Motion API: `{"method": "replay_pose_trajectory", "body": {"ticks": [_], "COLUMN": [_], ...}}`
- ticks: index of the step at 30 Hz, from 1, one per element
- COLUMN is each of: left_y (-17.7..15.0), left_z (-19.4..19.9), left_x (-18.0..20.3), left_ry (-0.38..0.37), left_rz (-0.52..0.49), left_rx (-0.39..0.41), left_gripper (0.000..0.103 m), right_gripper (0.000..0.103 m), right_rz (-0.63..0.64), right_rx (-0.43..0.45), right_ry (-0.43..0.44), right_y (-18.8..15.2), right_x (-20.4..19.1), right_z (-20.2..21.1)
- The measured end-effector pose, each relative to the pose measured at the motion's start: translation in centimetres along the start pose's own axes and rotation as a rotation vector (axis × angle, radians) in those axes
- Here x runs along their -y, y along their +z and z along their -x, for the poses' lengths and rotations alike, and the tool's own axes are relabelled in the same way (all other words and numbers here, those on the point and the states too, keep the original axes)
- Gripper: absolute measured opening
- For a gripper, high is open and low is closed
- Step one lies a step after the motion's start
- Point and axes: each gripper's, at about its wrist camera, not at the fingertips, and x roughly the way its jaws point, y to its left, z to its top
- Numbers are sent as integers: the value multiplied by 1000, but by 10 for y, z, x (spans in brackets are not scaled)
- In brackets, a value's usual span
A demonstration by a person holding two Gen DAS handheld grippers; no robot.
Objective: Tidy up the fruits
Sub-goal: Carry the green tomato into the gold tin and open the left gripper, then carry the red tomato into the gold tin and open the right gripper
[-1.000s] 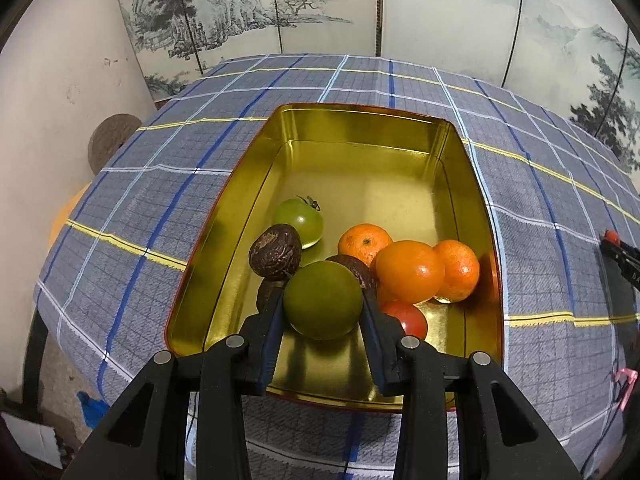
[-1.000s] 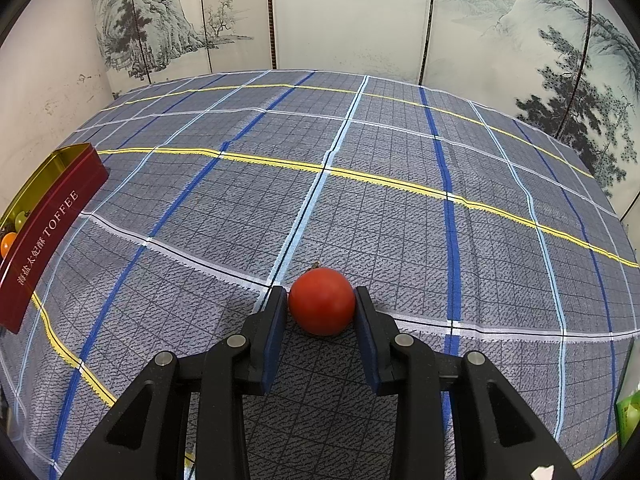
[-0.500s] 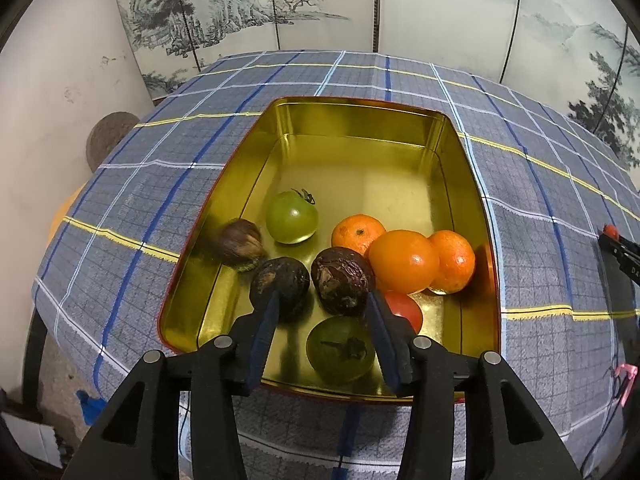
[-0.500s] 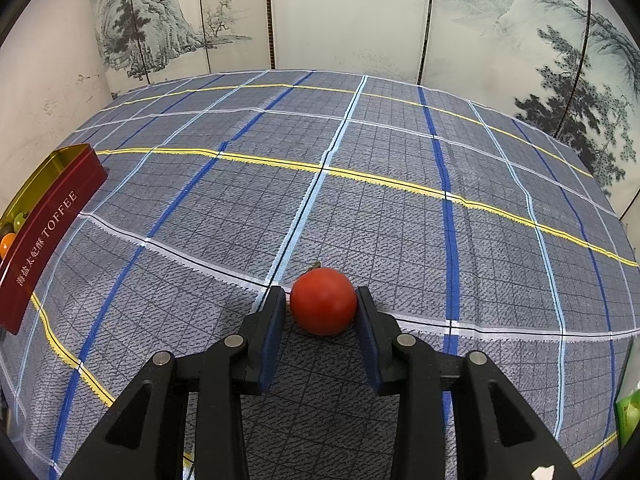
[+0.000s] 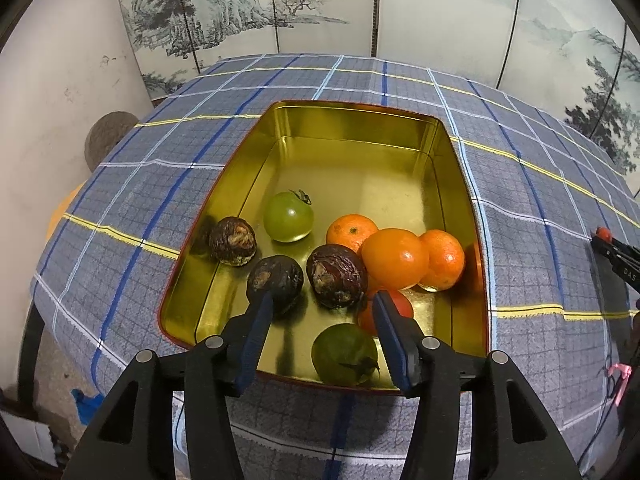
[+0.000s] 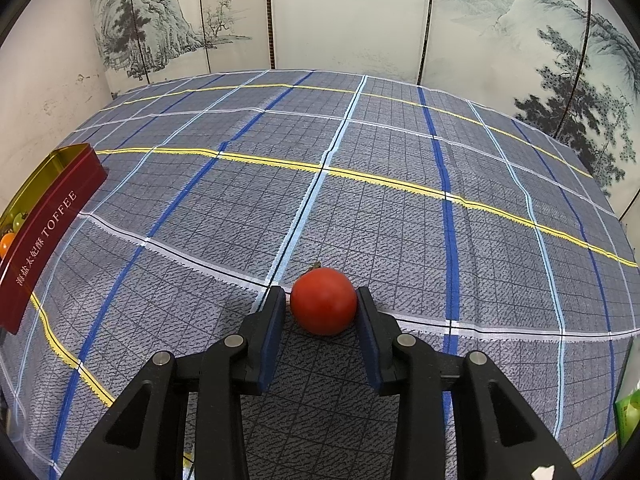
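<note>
A gold tin [image 5: 460, 184] sits on the checked cloth. Inside it are three oranges [image 5: 394, 258], a green tomato [image 5: 288, 216], three dark wrinkled fruits [image 5: 336, 274] and a red tomato [image 5: 396, 308]. A second green tomato [image 5: 345, 354] lies by the tin's near wall. It is below my left gripper [image 5: 322, 304], whose jaws are opening with nothing pressed between the pads. In the right wrist view my right gripper [image 6: 321, 298] is shut on a red tomato [image 6: 323, 300] that rests on the cloth. The tin's red side [image 6: 52, 216] shows at far left.
A painted folding screen [image 6: 348, 20] stands behind the table. The table's left edge drops off beside a pale wall [image 5: 60, 120]. A green packet [image 6: 628, 412] sits at the right edge of the right wrist view. Part of the other gripper [image 5: 616, 256] shows right of the tin.
My left jaws opened and the green tomato they held dropped to the tin's floor near the front wall. One dark fruit rolled left. The right gripper and its red tomato stayed put.
</note>
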Motion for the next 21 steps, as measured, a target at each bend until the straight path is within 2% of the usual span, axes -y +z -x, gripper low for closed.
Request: {"method": "replay_pose_trajectory", "body": {"ticks": [5,9,21], "left_y": [-2,-2,-4], "left_z": [6,12,24], "left_x": [-3,-5,-14], "left_ry": [-11,-14,-25], "left_rz": [16,27,44], "left_rx": [8,22,45], "left_gripper": [54,61,66], "right_gripper": [31,29,29], "right_rz": [0,-5,-19], "right_rx": [1,1,-1], "right_ry": [-9,-17,-47], "right_y": [0,1,5], "right_x": [1,2,-3], "right_z": [0,1,2]}}
